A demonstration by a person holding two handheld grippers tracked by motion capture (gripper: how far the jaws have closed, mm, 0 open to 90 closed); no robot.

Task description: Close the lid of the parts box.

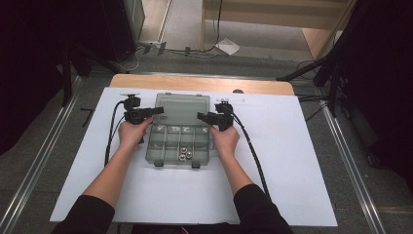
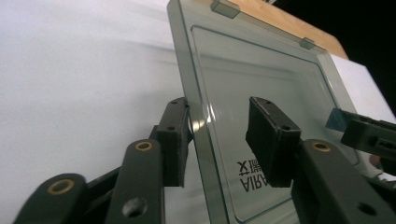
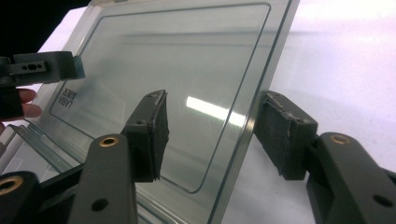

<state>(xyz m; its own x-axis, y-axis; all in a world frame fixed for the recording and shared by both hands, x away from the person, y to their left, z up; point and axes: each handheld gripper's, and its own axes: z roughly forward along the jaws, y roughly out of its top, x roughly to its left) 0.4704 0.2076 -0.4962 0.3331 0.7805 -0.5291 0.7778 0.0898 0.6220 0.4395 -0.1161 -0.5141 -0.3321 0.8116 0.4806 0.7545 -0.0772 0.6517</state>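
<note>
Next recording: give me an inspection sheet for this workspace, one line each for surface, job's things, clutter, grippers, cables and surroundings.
Surface: white sheet over a wooden table.
Job's things: clear grey compartment box, its lid swung open; three small metal nuts in a front compartment.
Clutter: nothing seen.
Grippers: left gripper straddles the lid's edge, one pad against it, the other off; right gripper straddles the opposite edge, neither pad touching.
Cables: one black cable from each gripper, the left cable and the right cable, trailing over the sheet.
Surroundings: grey floor, dark stands, wooden furniture behind.
</note>
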